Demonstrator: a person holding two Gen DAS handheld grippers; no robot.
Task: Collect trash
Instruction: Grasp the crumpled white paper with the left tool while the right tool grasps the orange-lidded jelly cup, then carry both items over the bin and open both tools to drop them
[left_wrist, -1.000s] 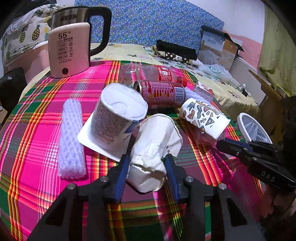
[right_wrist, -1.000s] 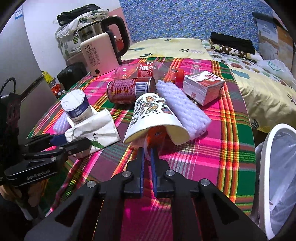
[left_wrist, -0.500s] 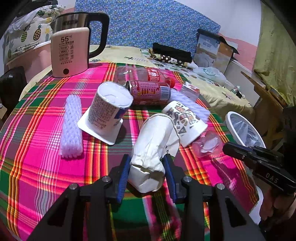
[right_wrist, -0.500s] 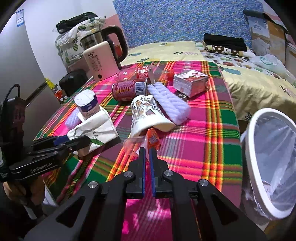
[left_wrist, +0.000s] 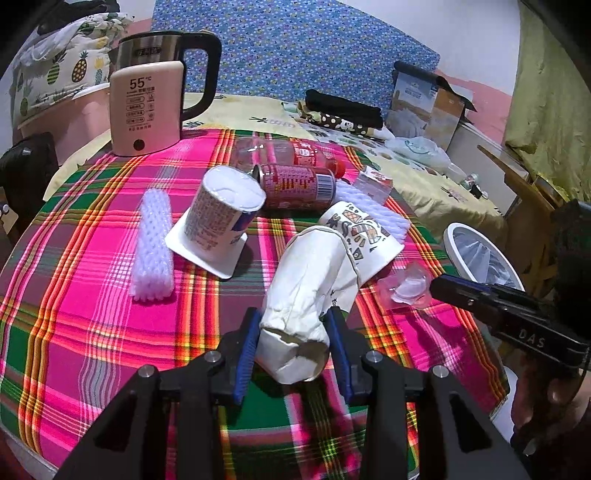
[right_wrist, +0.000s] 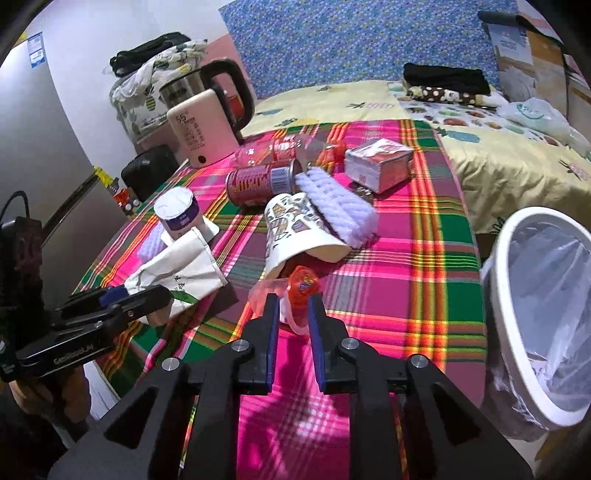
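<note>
A crushed white carton (left_wrist: 306, 295) is clamped at its near end by the left gripper (left_wrist: 295, 347), its long axis running away over the plaid tablecloth (left_wrist: 92, 325). A patterned cup (left_wrist: 365, 236) lies just beyond. The right gripper (right_wrist: 293, 321) has just been opening around a small plastic wrapper (right_wrist: 301, 291). A bin (right_wrist: 535, 369) stands right.

Left tongs (left_wrist: 293, 341) clamped; right tongs (right_wrist: 291, 314) have just been parting.

Matt creased paper bag (left_wrist: 306, 291), woven plaid tablecloth (left_wrist: 92, 280), glossy metal can (left_wrist: 295, 184), clear plastic bottle (left_wrist: 280, 151)
</note>
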